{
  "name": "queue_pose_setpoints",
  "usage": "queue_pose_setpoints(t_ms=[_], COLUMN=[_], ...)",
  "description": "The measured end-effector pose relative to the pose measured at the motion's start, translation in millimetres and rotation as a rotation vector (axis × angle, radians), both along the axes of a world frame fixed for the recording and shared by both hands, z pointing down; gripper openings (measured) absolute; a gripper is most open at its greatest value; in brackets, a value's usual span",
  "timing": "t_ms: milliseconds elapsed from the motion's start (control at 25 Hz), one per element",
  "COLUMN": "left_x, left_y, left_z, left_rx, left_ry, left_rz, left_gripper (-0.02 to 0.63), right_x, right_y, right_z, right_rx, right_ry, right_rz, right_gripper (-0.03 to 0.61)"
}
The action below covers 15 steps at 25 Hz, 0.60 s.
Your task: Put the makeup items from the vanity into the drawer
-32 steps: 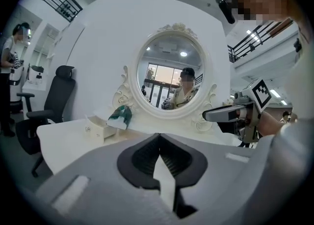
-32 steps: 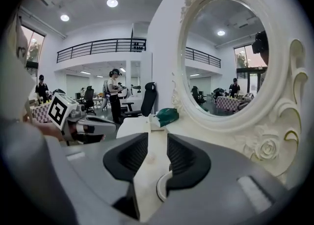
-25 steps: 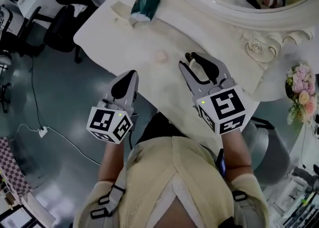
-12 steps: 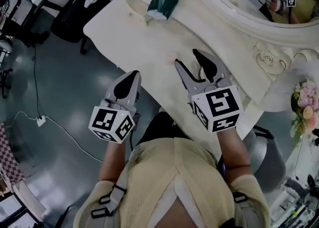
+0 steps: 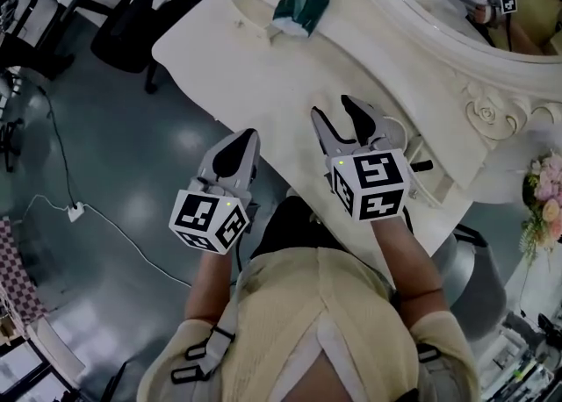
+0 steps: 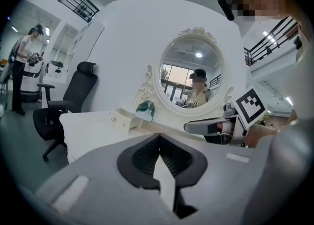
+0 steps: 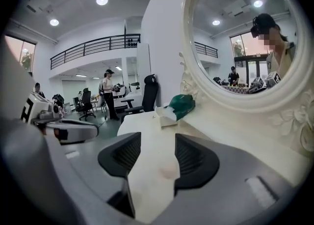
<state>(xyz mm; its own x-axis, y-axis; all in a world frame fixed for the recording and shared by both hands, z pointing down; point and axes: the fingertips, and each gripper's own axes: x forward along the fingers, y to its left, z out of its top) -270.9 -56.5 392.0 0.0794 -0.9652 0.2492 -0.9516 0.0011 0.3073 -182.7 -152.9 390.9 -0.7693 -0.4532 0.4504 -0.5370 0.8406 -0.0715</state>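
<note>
A small pale pink round makeup item (image 7: 168,169) lies on the white vanity top (image 5: 263,75); the right gripper view frames it between the jaws. My right gripper (image 5: 334,108) hovers low over the top. It is open, its jaws have just been opening, and the pads touch nothing. My left gripper (image 5: 250,134) is shut on nothing at the vanity's front edge, to the left of the right one. At the far left of the top a little drawer box (image 5: 255,18) stands with its drawer pulled out, and a green pack (image 5: 303,1) rests beside it.
An ornate oval mirror (image 5: 439,5) rises behind the vanity top. Pink flowers (image 5: 549,190) stand off the right end. A black office chair (image 5: 140,18) and a cable with a plug (image 5: 77,232) are on the floor to the left. A person stands far back (image 7: 108,94).
The right gripper has come down closer to the vanity top and its jaws have spread wider. The left gripper has shifted slightly right and down along the front edge.
</note>
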Motion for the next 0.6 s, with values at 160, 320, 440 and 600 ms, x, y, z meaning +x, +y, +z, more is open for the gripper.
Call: queue_pose_setpoints(t_ms=[160, 320, 440, 600], left_x=[1, 3, 4, 6], left_y=[-7, -12, -15, -19], left_z=[7, 13, 17, 22], left_rx=[-0.001, -0.011, -0.020, -0.035], left_ry=[0.024, 0.036, 0.040, 0.048], left_rz=[0.018, 0.043, 0.056, 0.070], left_gripper=[0.001, 0.000, 0.000, 0.000], right_x=[-10, -12, -11, -10], right_y=[0, -5, -13, -20], right_z=[32, 68, 87, 102], right_rx=[-0.030, -0.100, -0.141, -0.150], right_ry=[0.053, 0.122, 0.140, 0.156], right_rz=[0.035, 0.080, 0.135, 0.204], right_gripper=[0.219, 0.218, 0.213, 0.209])
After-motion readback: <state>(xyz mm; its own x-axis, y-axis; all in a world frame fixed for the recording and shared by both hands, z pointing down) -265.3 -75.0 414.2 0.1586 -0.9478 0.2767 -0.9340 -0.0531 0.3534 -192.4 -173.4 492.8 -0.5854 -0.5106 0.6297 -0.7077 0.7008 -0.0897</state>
